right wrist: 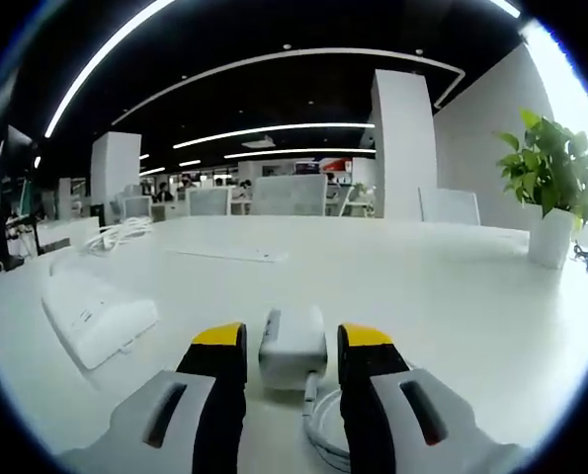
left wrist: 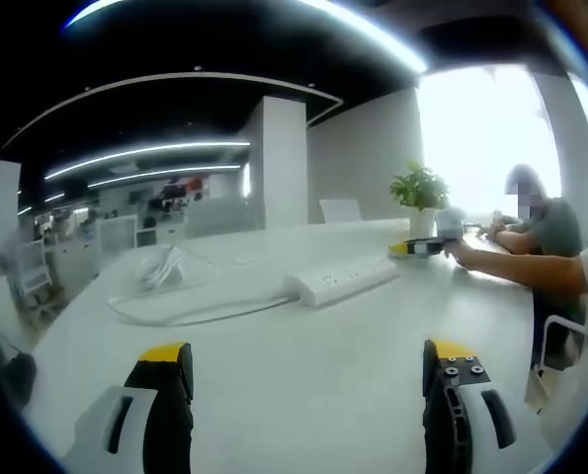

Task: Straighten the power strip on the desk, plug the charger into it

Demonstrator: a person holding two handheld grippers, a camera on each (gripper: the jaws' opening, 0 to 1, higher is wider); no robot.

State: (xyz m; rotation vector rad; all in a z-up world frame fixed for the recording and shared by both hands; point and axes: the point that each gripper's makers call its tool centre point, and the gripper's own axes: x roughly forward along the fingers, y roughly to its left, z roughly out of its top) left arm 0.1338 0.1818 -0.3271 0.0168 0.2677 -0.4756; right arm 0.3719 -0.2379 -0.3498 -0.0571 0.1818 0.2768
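Left gripper view: left gripper (left wrist: 308, 370) at the bottom of the frame, jaws spread wide, nothing between the yellow tips, only bare white desk (left wrist: 303, 395). Power strip (left wrist: 343, 278) just above centre, lying at a slant on the desk, nearer end toward the left. White cord (left wrist: 190, 314) trailing from that end toward the left and curling up to a loose coil (left wrist: 165, 267) at centre left. Right gripper (left wrist: 419, 248) at upper right of the frame, near the far end of the strip, with a person's hand (left wrist: 462, 252) behind it. Potted plant (left wrist: 420, 196) just above that.

Right gripper view: right gripper (right wrist: 294, 346) at bottom centre, jaws part open, standing on either side of the white charger (right wrist: 294, 344), which rests on the desk; cannot tell whether the jaws touch its sides. Charger cable (right wrist: 323, 425) looping down between the jaws toward the bottom edge. Power strip (right wrist: 98, 314) at left of the frame, apart from the charger, long side angled toward upper left. Potted plant (right wrist: 550, 197) at right edge, in a white pot. Chairs and a pillar (right wrist: 404, 148) beyond the desk's far edge.
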